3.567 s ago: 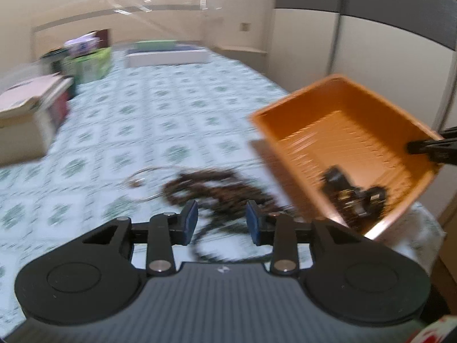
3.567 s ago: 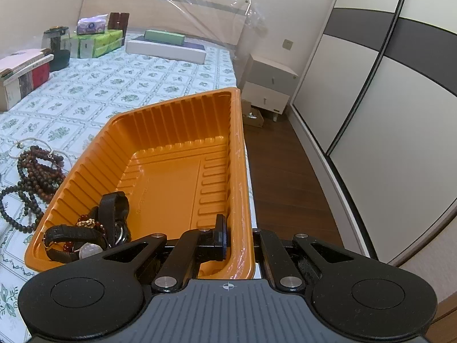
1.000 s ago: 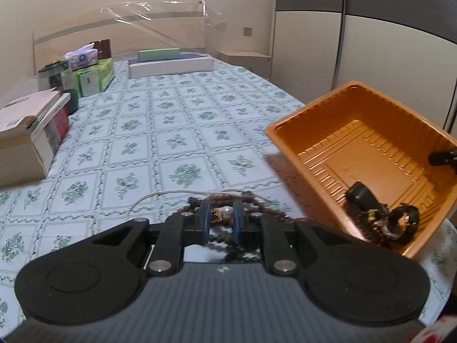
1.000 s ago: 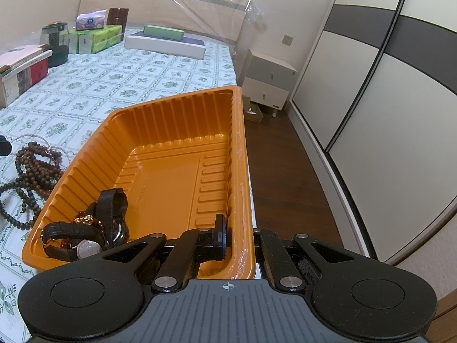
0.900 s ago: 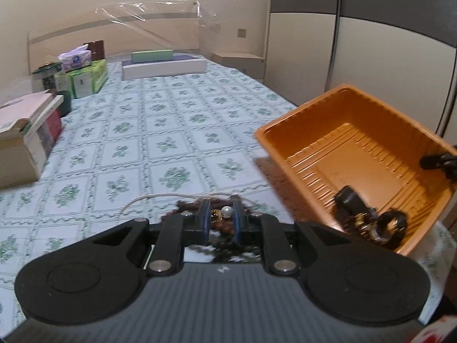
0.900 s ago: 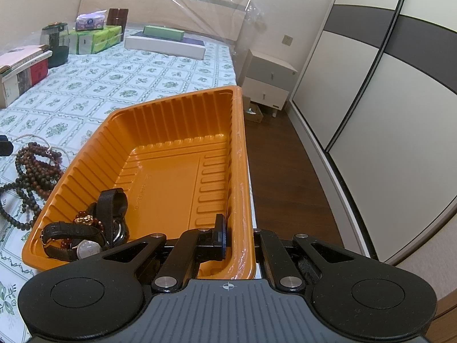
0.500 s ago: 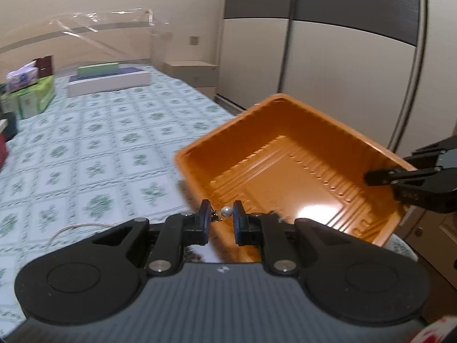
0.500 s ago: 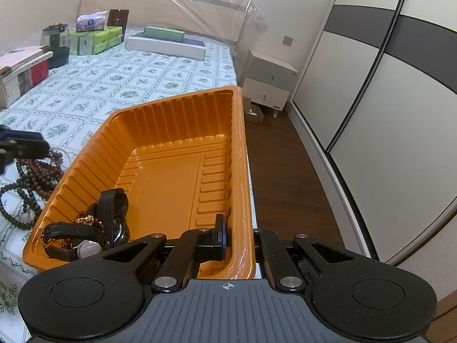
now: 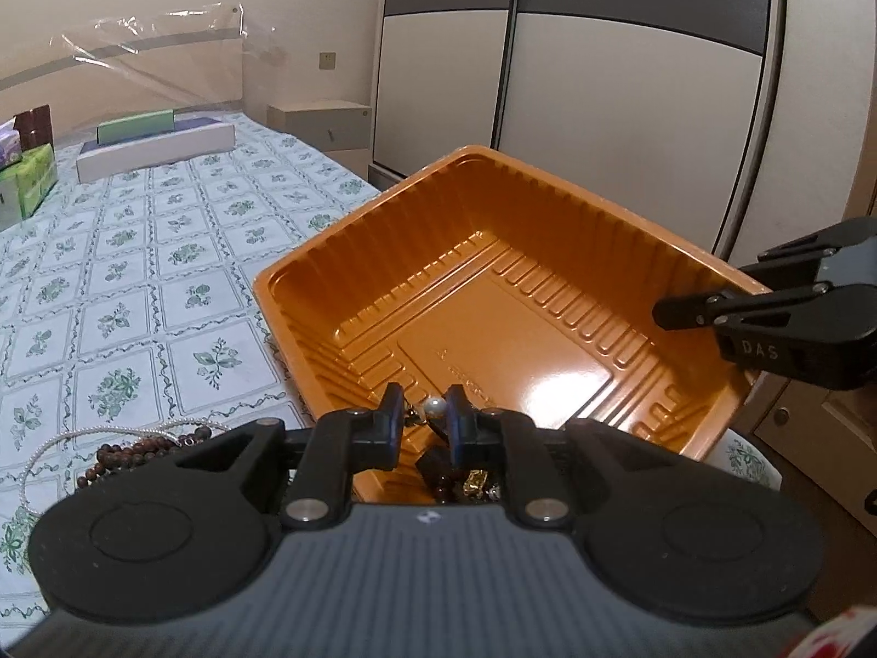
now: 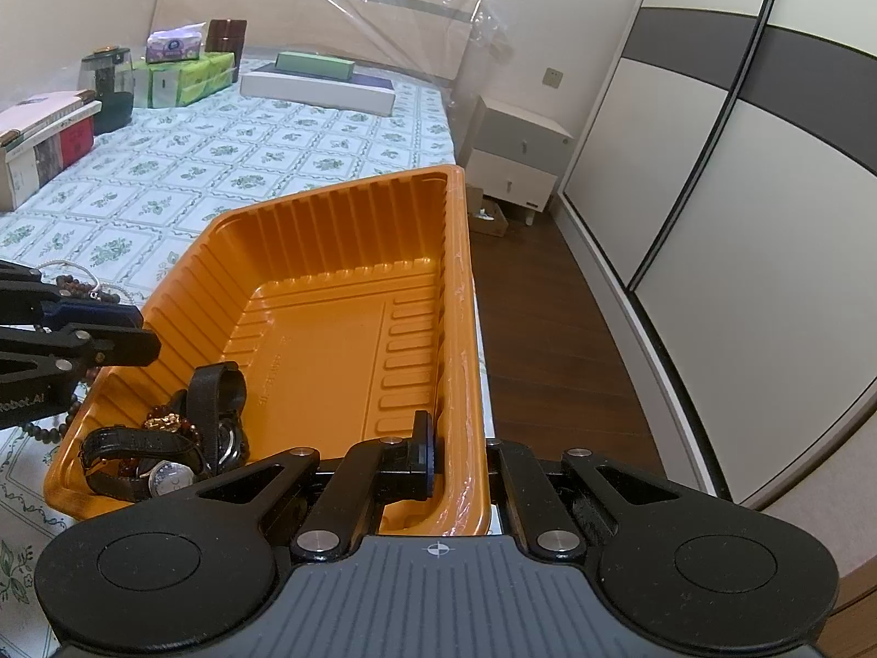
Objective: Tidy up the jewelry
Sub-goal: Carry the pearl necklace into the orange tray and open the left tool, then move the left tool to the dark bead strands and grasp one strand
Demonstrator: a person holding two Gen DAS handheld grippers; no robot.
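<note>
The bed [image 10: 230, 153] carries the orange tray [image 9: 548, 340], which overhangs its edge above the wooden floor. The right tool [image 10: 457, 471] is clamped on the tray's near wall, one finger inside and one outside. If that grip slackens, the tray could likely tip floorward with the watches [image 10: 164, 455] piled in its corner. The left tool [image 9: 419, 422] hovers over the tray's near corner, narrowed on a pearl piece [image 9: 433, 407] pinched between its blue pads. A loose pinch could probably drop it outside the rim, beside the bead strands [image 9: 137, 449] lying on the bed.
</note>
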